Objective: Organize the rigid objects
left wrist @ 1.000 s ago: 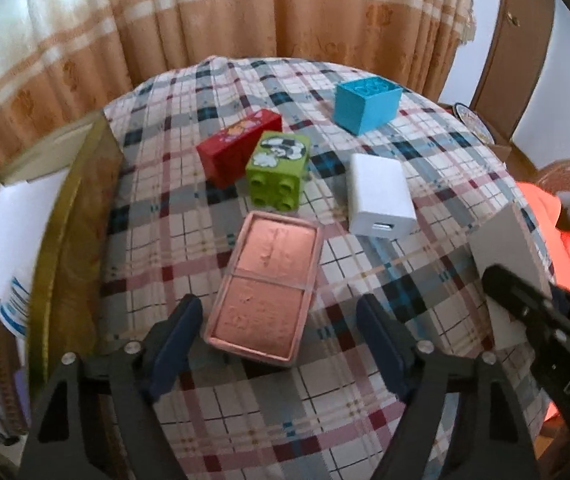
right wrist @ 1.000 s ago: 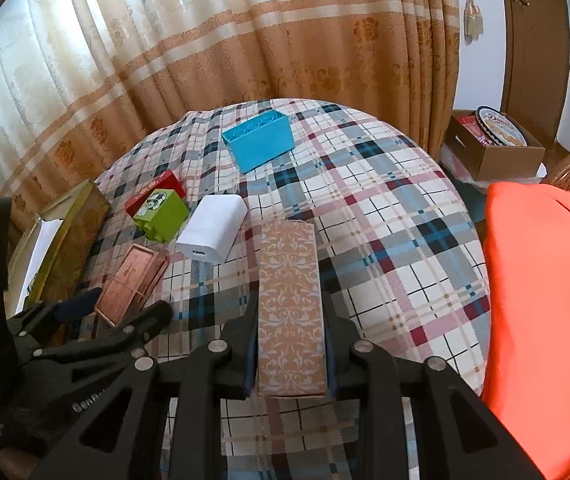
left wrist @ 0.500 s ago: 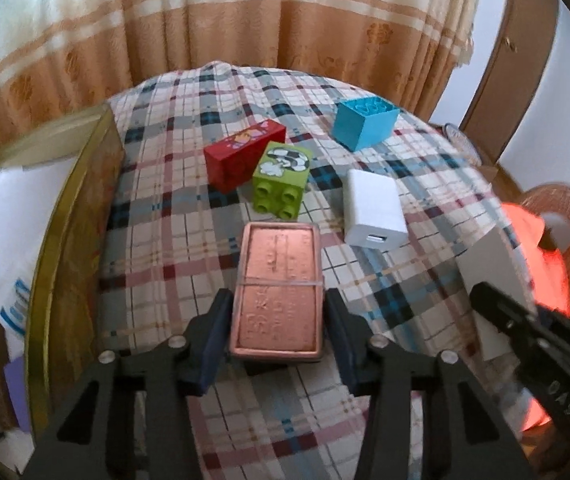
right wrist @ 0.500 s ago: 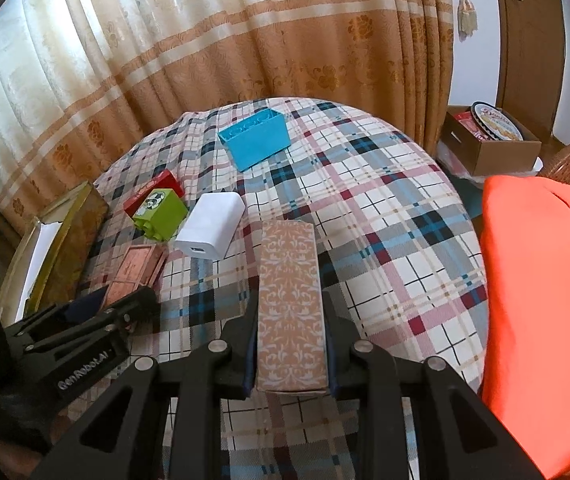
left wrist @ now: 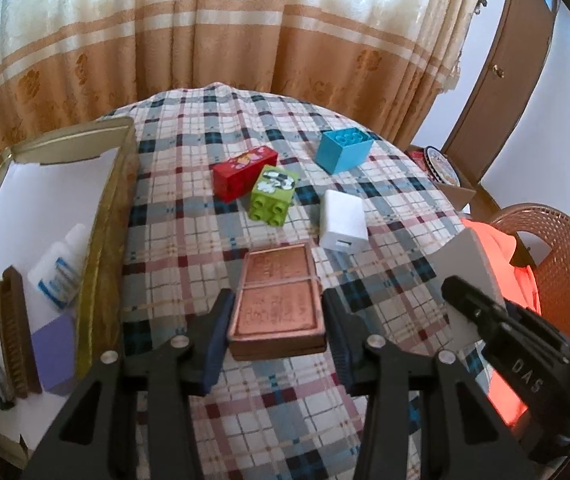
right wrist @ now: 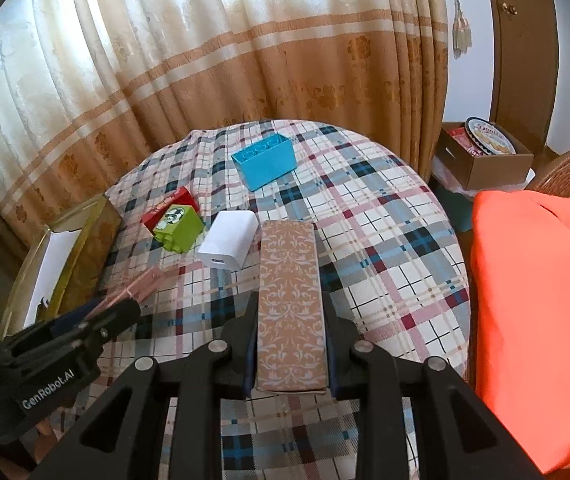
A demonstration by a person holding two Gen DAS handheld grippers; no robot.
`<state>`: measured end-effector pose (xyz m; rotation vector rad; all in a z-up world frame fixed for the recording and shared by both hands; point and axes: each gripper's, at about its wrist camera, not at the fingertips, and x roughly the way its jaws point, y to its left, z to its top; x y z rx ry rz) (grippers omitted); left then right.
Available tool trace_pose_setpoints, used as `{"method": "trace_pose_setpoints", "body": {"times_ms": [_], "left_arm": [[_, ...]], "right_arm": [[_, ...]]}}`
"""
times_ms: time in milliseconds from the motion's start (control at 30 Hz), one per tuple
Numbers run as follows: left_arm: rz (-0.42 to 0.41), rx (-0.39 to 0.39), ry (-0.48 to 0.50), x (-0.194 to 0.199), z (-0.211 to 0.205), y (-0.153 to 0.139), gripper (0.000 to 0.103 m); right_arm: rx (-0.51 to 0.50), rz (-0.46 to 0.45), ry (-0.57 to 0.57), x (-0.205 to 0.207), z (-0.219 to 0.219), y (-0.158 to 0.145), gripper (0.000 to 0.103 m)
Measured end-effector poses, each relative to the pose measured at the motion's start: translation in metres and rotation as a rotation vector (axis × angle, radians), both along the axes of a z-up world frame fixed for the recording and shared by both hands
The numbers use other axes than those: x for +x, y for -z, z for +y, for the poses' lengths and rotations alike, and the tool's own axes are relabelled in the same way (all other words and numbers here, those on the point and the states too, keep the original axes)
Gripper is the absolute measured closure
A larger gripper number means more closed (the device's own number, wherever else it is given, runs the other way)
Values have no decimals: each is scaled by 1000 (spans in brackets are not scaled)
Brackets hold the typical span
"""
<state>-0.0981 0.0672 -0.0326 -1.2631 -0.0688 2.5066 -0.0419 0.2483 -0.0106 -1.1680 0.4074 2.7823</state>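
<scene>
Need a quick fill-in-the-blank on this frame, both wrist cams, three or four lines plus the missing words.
1. The left gripper is shut on the copper-coloured ____.
2. The right gripper holds a long brown box printed with a ____ pattern.
3. The green block sits beside a ____ block.
4. The white charger lies on a ____ tablecloth.

Missing words: tin; floral; red; plaid

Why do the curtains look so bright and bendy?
Left wrist view: daylight glows through the curtain, whitening its top; the fisheye lens bows the door. Right wrist view: same glowing, curved curtain; dark corners ring the picture; the pink tin looks smeared.
</scene>
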Motion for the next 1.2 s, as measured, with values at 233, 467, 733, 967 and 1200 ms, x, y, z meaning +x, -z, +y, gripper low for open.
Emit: {"method": "trace_pose_setpoints", "body": {"times_ms": [233,467,733,967,1200], "left_arm": [[56,8,-3,13,-8,-19,59],[132,-37,-36,19,-24,-40,59],[170,-56,-90,19,-51,-53,59],[201,-78,-164,18,-78,-59,59],[228,-103,-243,14,-109,-64,59]], "right_arm": [[11,26,-13,4,-10,-11,75],[26,57,-49,5,-29,-27,75],[51,83,-95,3,-54,-41,75],[70,111,-154,-1,-84,-55,75],[92,142,-224,-10,-119,-68,75]]}}
